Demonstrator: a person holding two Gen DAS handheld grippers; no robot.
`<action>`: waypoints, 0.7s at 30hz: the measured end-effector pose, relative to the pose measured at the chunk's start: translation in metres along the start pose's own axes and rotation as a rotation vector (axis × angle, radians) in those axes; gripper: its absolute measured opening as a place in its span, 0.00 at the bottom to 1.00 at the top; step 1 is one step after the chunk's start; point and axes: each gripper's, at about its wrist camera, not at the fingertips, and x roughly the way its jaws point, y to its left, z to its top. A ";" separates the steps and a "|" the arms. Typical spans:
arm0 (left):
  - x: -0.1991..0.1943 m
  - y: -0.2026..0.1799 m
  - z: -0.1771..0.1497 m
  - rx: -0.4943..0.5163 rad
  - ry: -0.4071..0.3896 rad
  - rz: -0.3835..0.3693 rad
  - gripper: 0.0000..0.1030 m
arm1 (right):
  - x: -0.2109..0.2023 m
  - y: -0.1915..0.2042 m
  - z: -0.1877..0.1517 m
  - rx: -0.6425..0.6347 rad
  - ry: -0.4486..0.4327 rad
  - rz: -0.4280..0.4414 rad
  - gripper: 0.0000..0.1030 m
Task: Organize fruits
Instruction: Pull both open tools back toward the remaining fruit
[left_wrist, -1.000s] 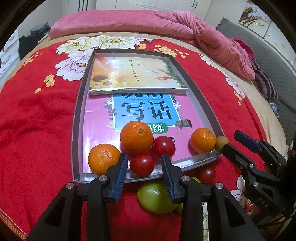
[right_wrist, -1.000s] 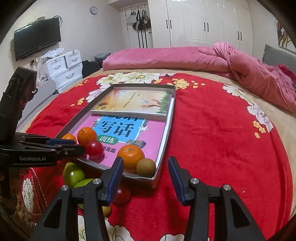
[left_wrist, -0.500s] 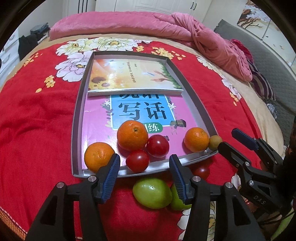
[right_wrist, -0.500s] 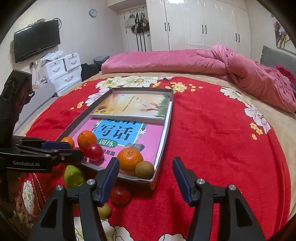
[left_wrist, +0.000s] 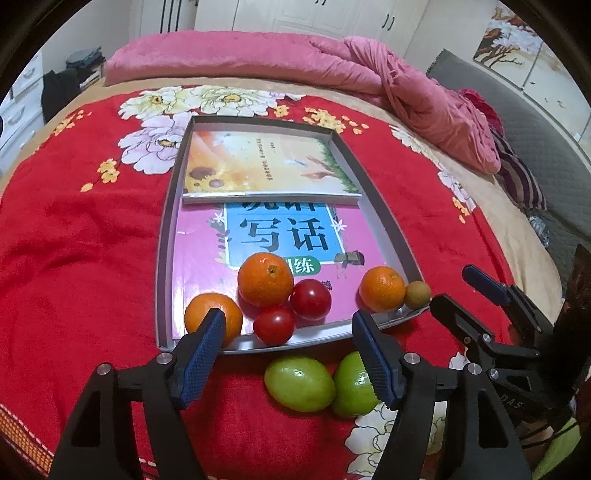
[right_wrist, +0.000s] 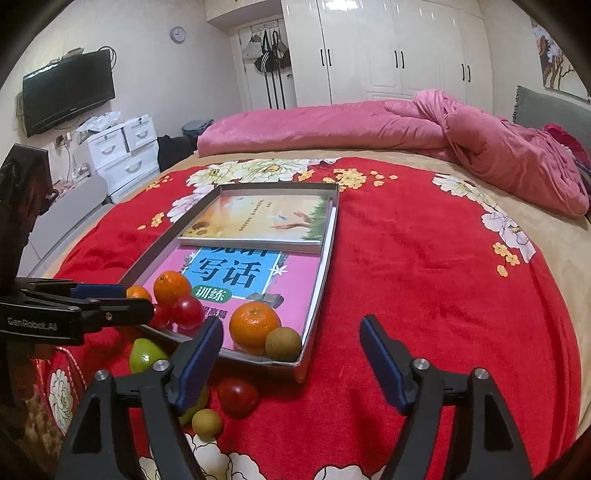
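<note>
A grey tray (left_wrist: 164, 258) (right_wrist: 325, 258) lies on the red bedspread with two books in it. At its near end sit three oranges (left_wrist: 265, 278), two red tomatoes (left_wrist: 310, 298) and a brown kiwi (left_wrist: 418, 294) (right_wrist: 283, 344). Two green fruits (left_wrist: 300, 383) lie on the bedspread just outside the tray's near rim. A red tomato (right_wrist: 237, 397) and a small yellow fruit (right_wrist: 207, 421) also lie outside it. My left gripper (left_wrist: 288, 354) is open and empty above the green fruits. My right gripper (right_wrist: 291, 354) is open and empty near the tray's corner.
A pink quilt (right_wrist: 369, 125) is bunched along the far side of the bed. White drawers (right_wrist: 122, 151) and a TV (right_wrist: 68, 96) stand at the left wall, wardrobes (right_wrist: 388, 51) at the back. The bed's edge runs close below both grippers.
Both grippers have pulled back from the tray and risen a little. The left gripper's jaws have opened wider. The fruits have not moved.
</note>
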 end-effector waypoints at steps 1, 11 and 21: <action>-0.001 0.000 0.000 0.001 -0.002 0.000 0.71 | -0.001 -0.001 0.000 0.003 -0.001 0.004 0.78; -0.017 0.002 0.003 -0.005 -0.035 -0.021 0.71 | -0.006 -0.008 0.003 0.033 -0.027 -0.014 0.80; -0.026 0.004 0.003 -0.014 -0.047 -0.013 0.72 | -0.012 -0.007 0.004 0.036 -0.048 -0.025 0.84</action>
